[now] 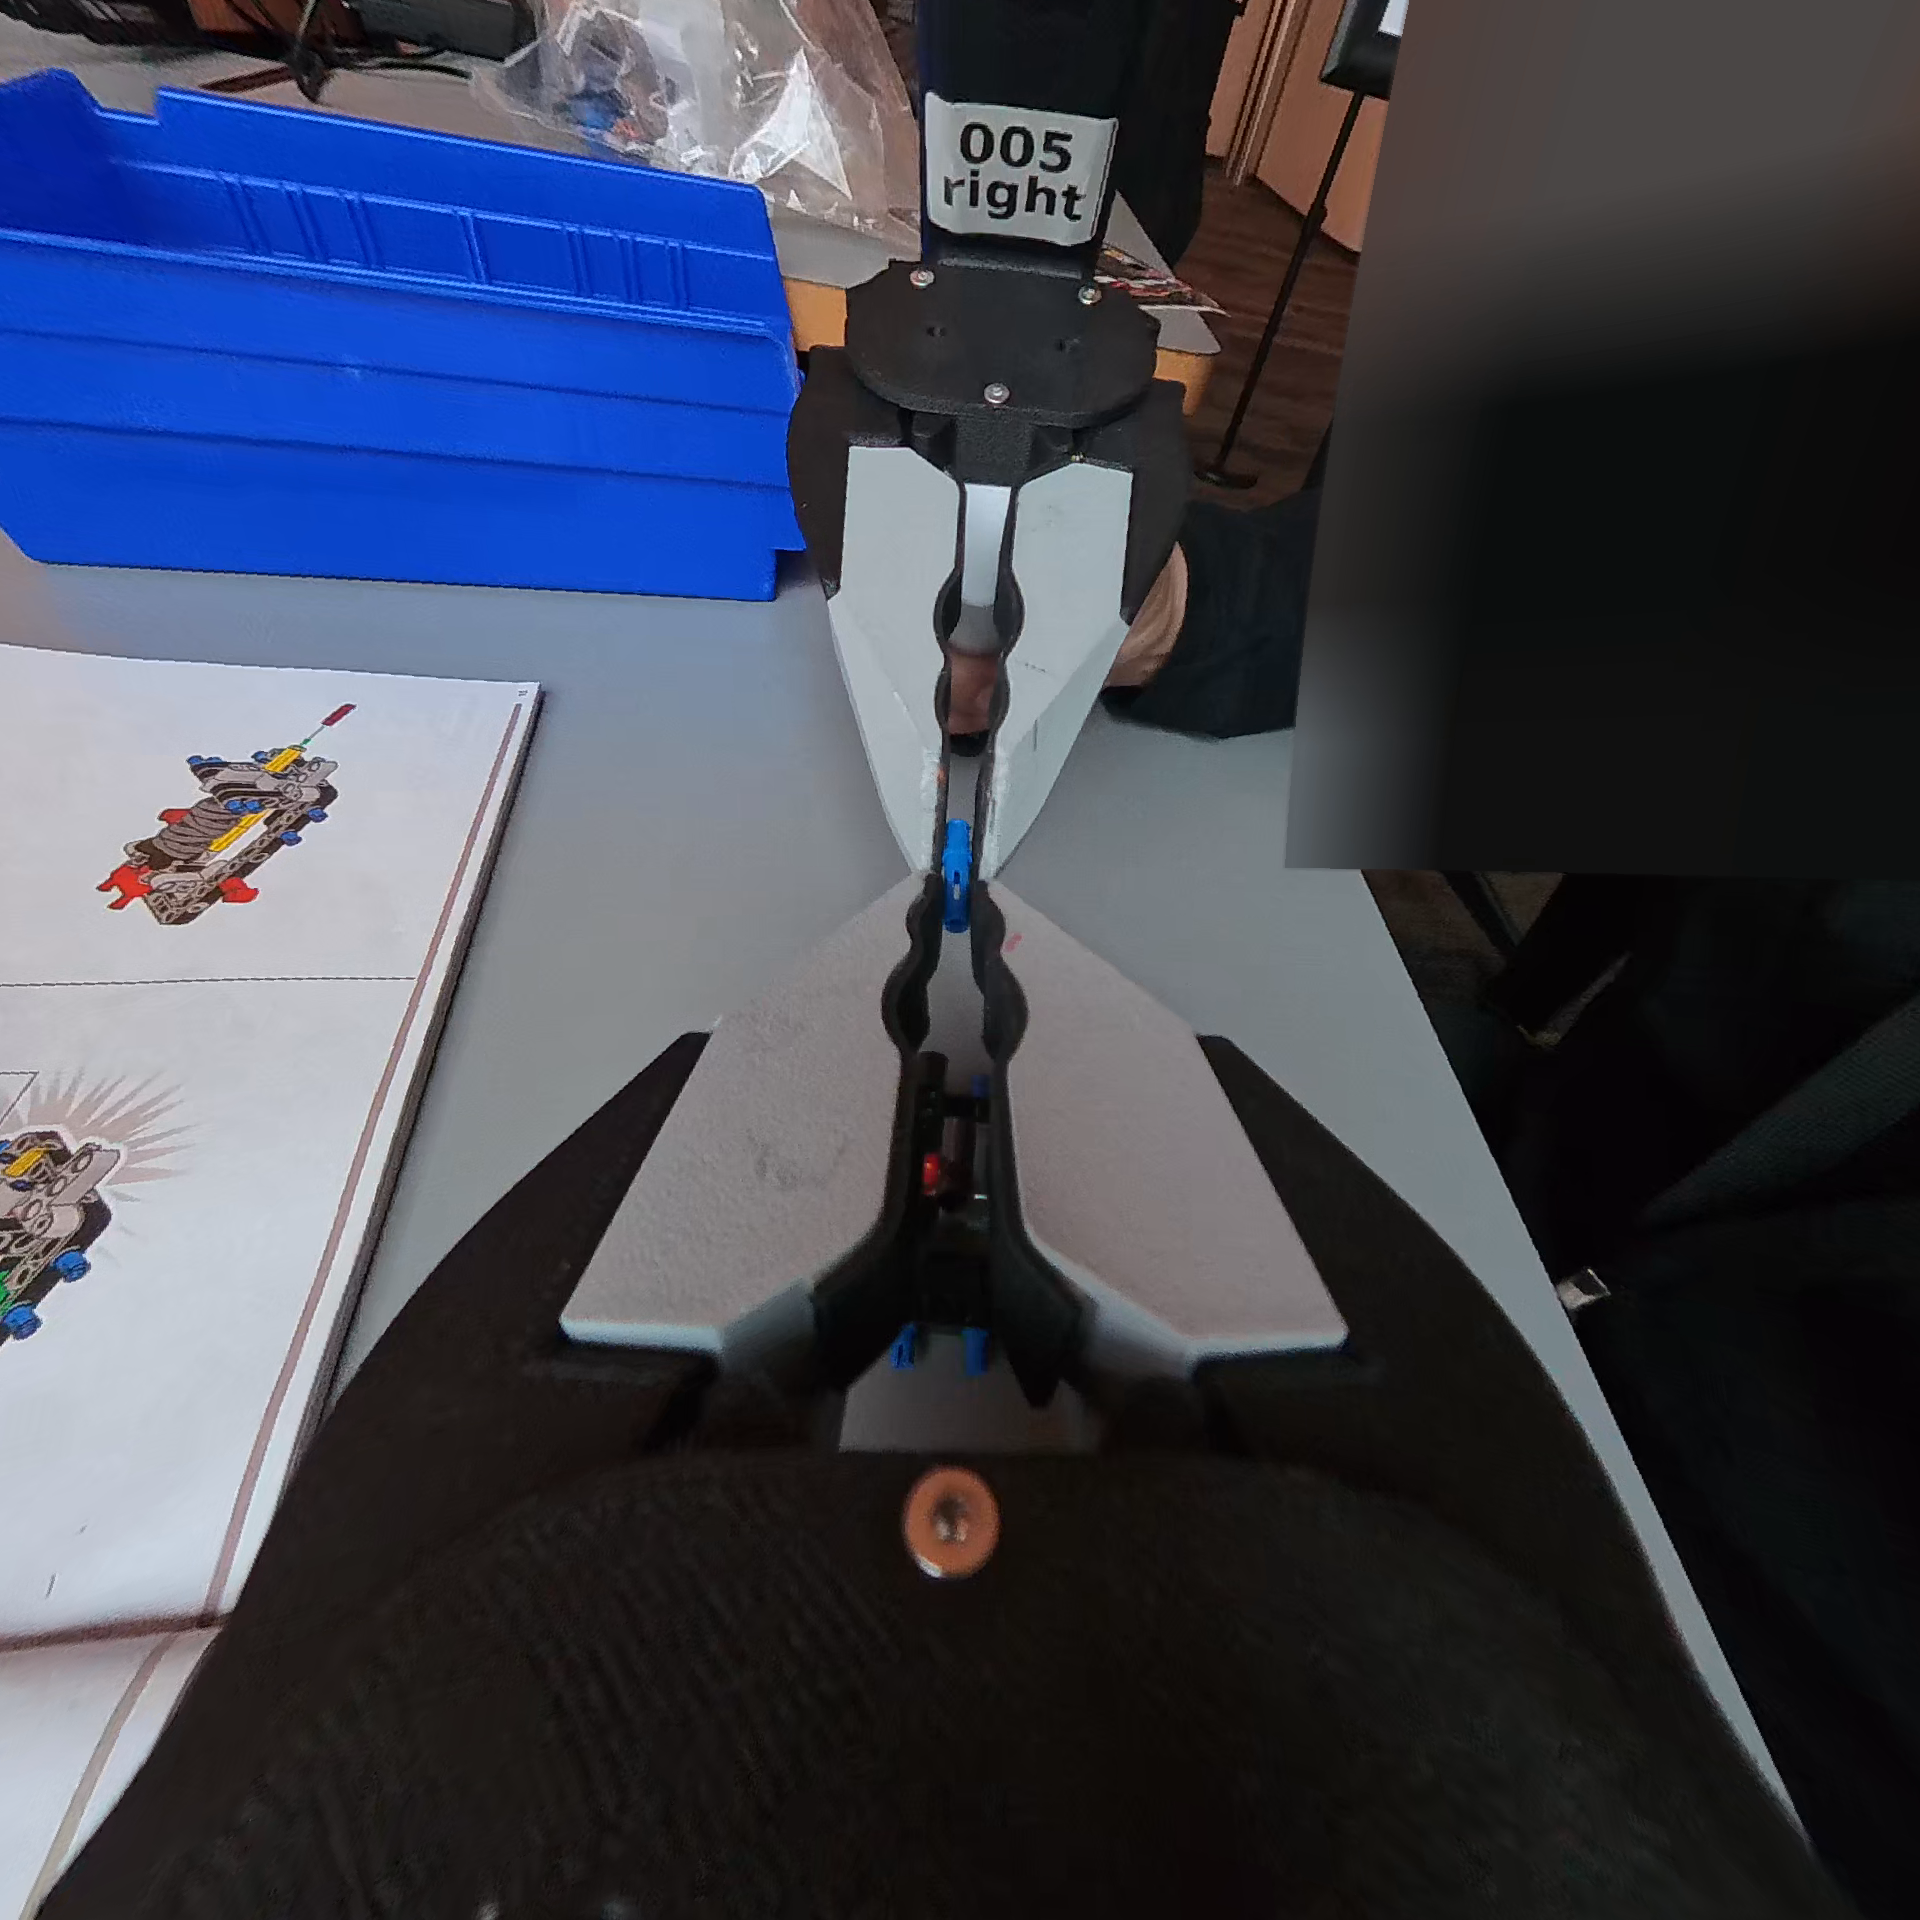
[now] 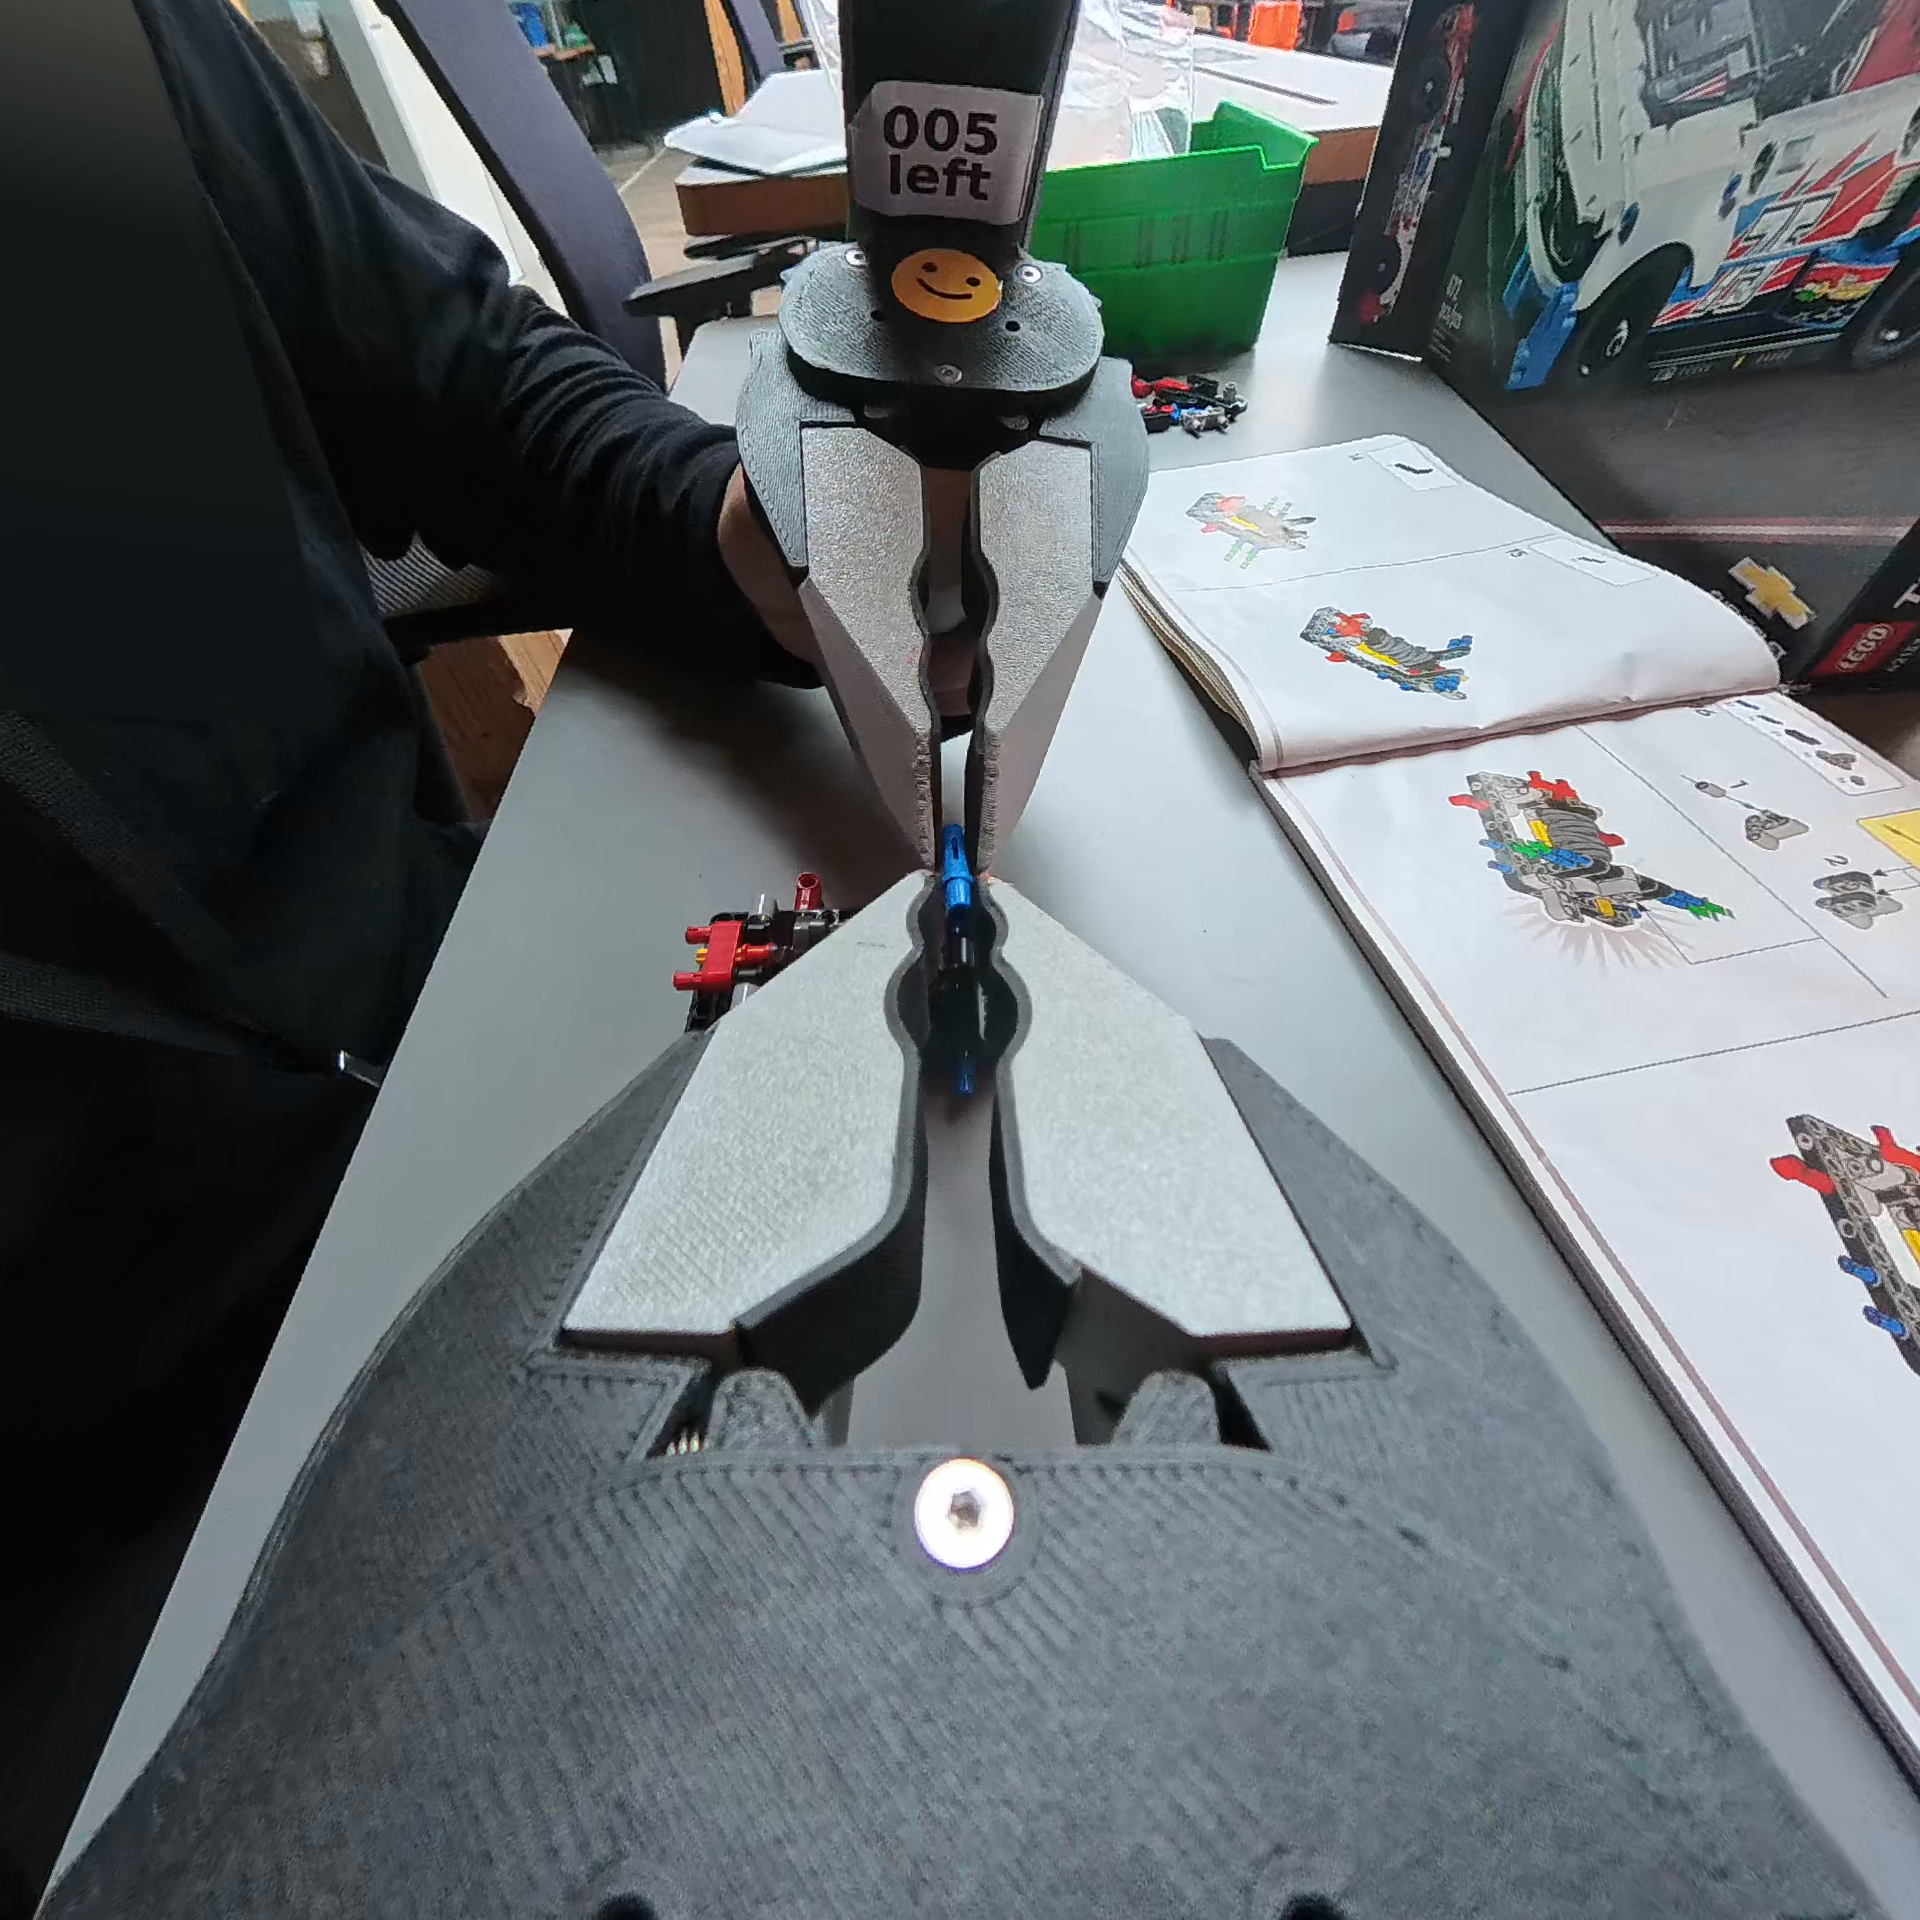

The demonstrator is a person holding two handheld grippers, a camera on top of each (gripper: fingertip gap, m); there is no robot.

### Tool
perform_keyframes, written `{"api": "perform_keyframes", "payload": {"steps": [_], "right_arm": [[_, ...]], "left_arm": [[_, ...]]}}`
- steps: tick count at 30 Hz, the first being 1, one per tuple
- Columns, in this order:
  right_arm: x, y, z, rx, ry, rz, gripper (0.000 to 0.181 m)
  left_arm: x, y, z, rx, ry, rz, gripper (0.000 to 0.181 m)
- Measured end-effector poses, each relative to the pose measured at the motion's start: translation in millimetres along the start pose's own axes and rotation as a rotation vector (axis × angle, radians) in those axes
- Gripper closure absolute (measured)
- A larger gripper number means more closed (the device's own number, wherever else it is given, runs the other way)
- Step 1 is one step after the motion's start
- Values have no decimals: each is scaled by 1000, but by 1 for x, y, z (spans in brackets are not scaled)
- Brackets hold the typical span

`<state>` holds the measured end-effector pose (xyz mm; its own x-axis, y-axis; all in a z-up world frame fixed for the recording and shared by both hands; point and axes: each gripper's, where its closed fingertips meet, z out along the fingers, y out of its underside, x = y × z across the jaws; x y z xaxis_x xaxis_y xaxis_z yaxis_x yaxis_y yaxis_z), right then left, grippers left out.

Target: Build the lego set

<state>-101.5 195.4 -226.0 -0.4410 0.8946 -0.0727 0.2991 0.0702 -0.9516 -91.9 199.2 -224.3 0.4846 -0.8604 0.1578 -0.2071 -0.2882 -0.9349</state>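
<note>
Left wrist view: the left gripper (image 1: 954,904) and the right gripper (image 1: 958,847) meet tip to tip above a grey table (image 1: 665,727), a small blue pin (image 1: 956,873) caught where their points come together. Both pairs of fingers are drawn nearly together — which pair actually pinches the pin cannot be told from here. Down in the gap behind the left gripper's tips shows a dark built piece (image 1: 951,1184) with red and blue bits. Left of the left gripper lies an open instruction booklet (image 1: 260,1039); beyond it, left of the right gripper, stands a blue bin (image 1: 395,395).

Right wrist view: the same meeting from the other side. The right gripper (image 2: 956,894) is pressed close on the blue pin (image 2: 956,883), which runs back between its fingers as part of a thin black-and-blue piece, its far end at the tips of the left gripper (image 2: 954,842). Just left of the right gripper's tips, on the table (image 2: 582,831), sits a black-and-red model (image 2: 748,940). To the right lies the booklet (image 2: 1558,914), with a set box (image 2: 1662,187) and a green bin (image 2: 1174,229) farther off.
</note>
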Motion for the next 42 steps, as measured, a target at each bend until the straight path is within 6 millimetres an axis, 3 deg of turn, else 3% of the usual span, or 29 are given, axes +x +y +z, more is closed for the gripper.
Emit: {"api": "perform_keyframes", "payload": {"steps": [42], "right_arm": [[2,-4,-1,27,24,-13,180]], "left_arm": [[-1,-2,-1,21,-13,-18,179]]}}
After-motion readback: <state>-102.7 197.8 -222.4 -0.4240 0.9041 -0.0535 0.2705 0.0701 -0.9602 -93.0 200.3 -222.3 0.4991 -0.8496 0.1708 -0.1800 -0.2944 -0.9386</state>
